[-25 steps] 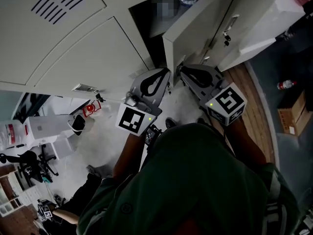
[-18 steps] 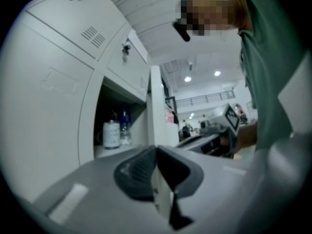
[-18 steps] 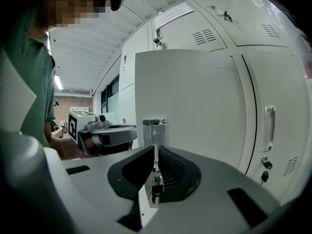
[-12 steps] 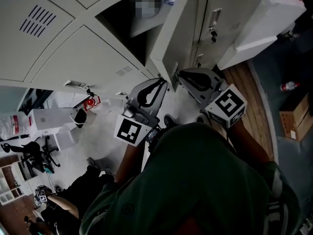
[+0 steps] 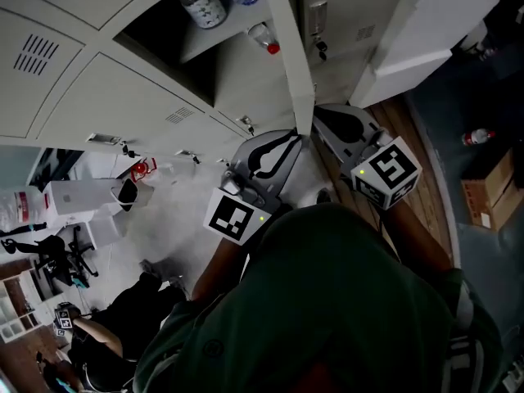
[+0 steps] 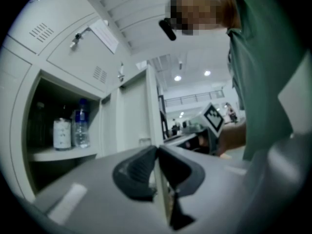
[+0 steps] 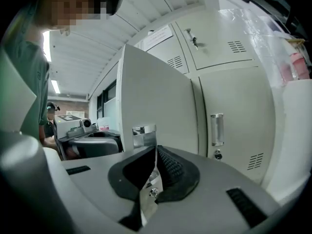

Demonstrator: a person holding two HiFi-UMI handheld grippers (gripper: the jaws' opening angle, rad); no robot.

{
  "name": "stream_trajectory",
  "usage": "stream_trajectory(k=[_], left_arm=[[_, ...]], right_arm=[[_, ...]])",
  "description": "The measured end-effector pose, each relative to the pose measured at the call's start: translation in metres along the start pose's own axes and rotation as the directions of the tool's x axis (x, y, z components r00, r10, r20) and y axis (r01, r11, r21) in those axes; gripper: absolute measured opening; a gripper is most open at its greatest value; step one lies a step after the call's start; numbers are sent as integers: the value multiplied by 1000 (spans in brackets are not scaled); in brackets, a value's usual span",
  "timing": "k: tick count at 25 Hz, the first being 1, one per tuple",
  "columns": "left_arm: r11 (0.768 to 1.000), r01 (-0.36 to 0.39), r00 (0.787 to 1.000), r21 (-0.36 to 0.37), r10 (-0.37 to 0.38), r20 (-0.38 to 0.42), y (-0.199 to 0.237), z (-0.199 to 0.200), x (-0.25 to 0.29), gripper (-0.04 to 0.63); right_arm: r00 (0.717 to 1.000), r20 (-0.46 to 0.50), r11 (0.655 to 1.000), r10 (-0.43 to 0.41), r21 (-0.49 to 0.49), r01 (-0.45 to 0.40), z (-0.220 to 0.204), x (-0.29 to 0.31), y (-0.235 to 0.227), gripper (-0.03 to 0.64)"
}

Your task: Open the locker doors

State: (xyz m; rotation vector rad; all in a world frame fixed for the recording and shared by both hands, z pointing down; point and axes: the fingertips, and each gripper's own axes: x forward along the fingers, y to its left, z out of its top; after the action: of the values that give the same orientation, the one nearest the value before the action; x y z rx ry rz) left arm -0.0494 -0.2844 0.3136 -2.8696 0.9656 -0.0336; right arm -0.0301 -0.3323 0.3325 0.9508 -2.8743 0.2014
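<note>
The grey locker door (image 5: 296, 56) stands swung out, edge-on in the head view. My left gripper (image 5: 292, 137) is shut on the door's thin free edge (image 6: 163, 189). On the door's other side, my right gripper (image 5: 321, 115) is shut on the chrome door handle (image 7: 145, 134), which pokes up between its ribbed pads (image 7: 168, 167). The door's outer face (image 7: 156, 96) fills the middle of the right gripper view. Behind the door the open compartment (image 5: 164, 35) shows a shelf with a jar (image 6: 62, 133) and a water bottle (image 6: 81, 123).
Closed lockers flank the open one, one with its own handle (image 7: 217, 129) and hanging keys (image 7: 193, 38). A white cabinet (image 5: 434, 31) stands to the right. A bottle (image 5: 477, 137) and a cardboard box (image 5: 491, 191) are on the floor. A person (image 5: 106, 334) sits at lower left.
The door has swung further out, towards the right in the head view, with both grippers moving along with it. The compartment's shelf and bottles have come into sight.
</note>
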Motion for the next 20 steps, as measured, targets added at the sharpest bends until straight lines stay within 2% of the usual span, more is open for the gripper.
stream_trajectory(k=[6, 11, 17, 20], left_arm=[[1000, 6, 1000, 11, -7, 4, -22, 3, 38, 18], [1000, 4, 1000, 21, -4, -4, -30, 4, 58, 17], [1000, -16, 1000, 21, 17, -15, -33, 10, 63, 11], [998, -39, 999, 39, 40, -18, -29, 16, 60, 8]], right_arm=[[999, 19, 999, -43, 21, 43, -6, -30, -29, 12], [998, 43, 998, -40, 41, 38, -8, -41, -44, 12], [996, 86, 999, 6, 50, -10, -4, -46, -53, 12], [995, 96, 999, -11, 36, 7, 0, -47, -72, 12]])
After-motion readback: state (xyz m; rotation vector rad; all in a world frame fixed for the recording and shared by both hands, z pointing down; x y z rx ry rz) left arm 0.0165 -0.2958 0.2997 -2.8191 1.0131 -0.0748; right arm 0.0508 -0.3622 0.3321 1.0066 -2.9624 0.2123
